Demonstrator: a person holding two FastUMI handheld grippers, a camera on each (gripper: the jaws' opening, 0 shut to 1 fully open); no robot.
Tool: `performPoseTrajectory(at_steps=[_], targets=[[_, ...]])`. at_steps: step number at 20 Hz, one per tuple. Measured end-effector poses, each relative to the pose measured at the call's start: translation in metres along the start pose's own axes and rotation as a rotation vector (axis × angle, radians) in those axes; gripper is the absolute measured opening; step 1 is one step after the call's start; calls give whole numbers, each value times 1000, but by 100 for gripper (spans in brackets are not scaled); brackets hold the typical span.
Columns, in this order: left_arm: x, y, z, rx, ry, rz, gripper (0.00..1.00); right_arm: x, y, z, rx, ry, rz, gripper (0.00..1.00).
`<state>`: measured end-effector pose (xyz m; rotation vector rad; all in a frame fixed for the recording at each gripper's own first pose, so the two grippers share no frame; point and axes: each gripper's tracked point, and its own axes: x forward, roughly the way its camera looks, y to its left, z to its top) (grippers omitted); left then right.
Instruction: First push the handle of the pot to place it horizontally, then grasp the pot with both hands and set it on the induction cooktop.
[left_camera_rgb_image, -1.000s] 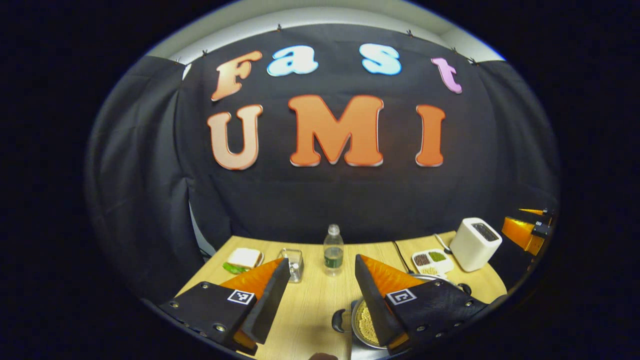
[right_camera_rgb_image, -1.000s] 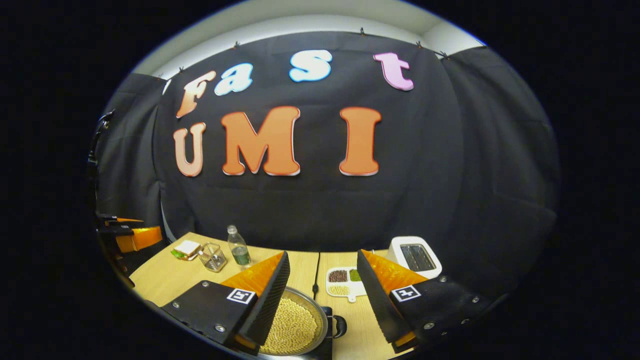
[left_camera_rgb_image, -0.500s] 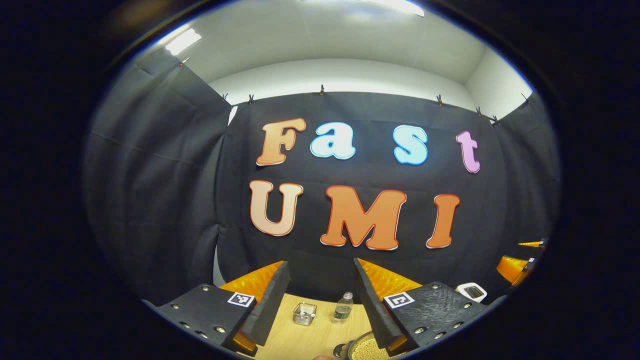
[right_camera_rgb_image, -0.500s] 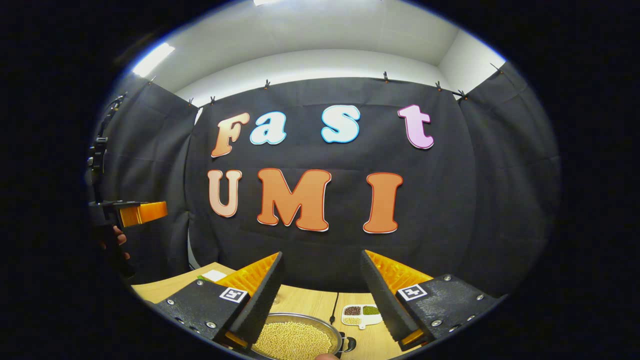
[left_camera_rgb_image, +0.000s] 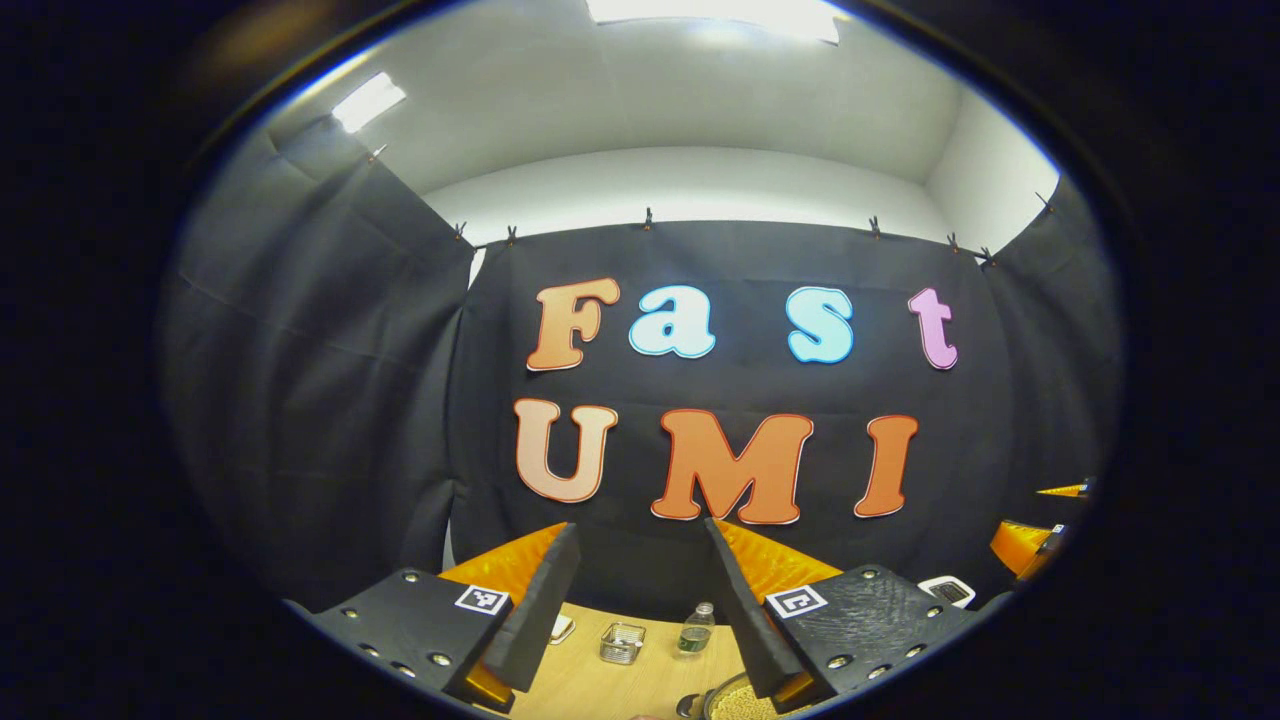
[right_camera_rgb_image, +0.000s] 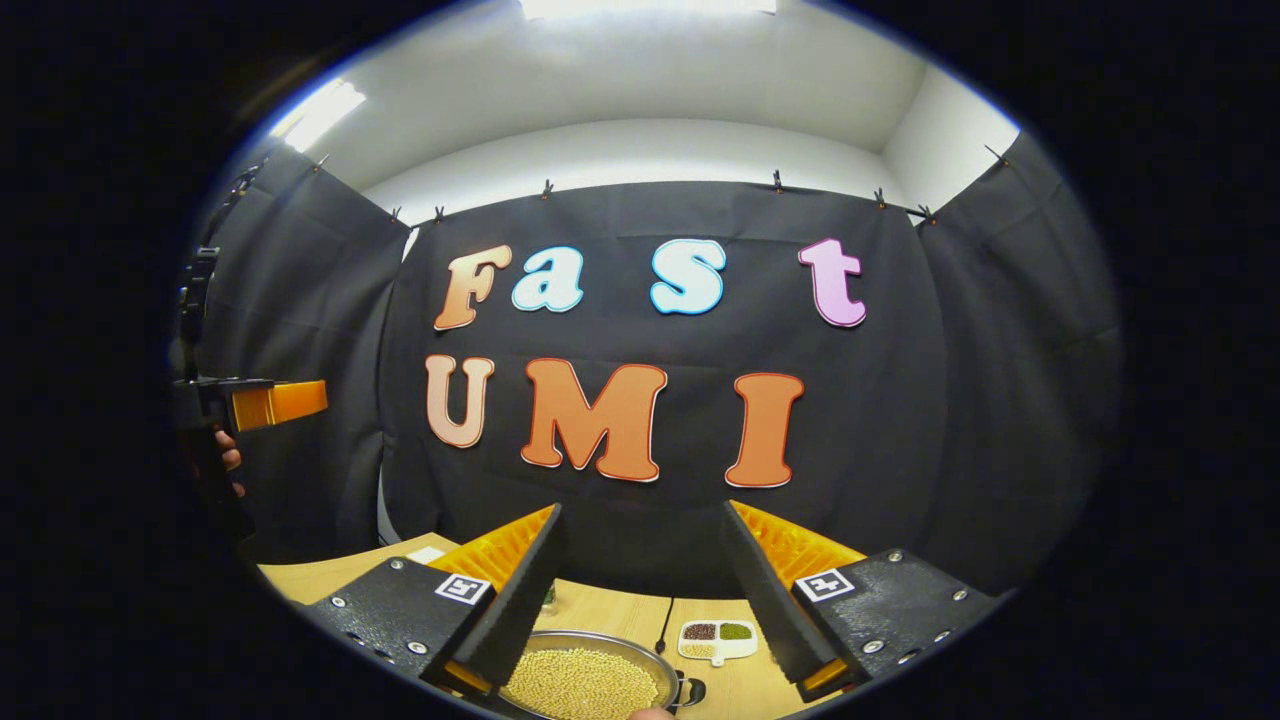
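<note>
A metal pot (right_camera_rgb_image: 590, 680) full of pale yellow beans sits on the wooden table (right_camera_rgb_image: 320, 578), low in the right gripper view, with a small black side handle (right_camera_rgb_image: 692, 690) on its right. My right gripper (right_camera_rgb_image: 640, 600) hangs open above it, tilted up toward the wall, nothing between its fingers. In the left gripper view a sliver of the pot (left_camera_rgb_image: 728, 700) and its left handle (left_camera_rgb_image: 686, 705) peek out at the bottom. My left gripper (left_camera_rgb_image: 640, 600) is open and empty, also raised. The left gripper (right_camera_rgb_image: 265, 402), held by a hand, shows at far left of the right gripper view.
On the table stand a water bottle (left_camera_rgb_image: 692, 630), a small glass container (left_camera_rgb_image: 622, 642), a white toaster (left_camera_rgb_image: 948, 590) and a white divided dish of grains (right_camera_rgb_image: 716, 640). A black cable (right_camera_rgb_image: 664, 625) runs across the table behind the pot.
Both grippers have tilted upward over the last second, so the table dropped low and the ceiling came into sight. Both stayed open. The pot has not visibly moved.
</note>
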<state>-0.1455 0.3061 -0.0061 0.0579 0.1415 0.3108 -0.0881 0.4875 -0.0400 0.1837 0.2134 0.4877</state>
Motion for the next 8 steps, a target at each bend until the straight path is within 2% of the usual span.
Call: performPoseTrajectory(at_steps=[6, 8], targets=[[-4, -4, 5, 1, -11, -29, 77, -14, -20, 15, -3, -35, -31, 95], [-6, -14, -2, 25, 21, -95, 77, -15, -17, 18, -5, -47, -25, 95]])
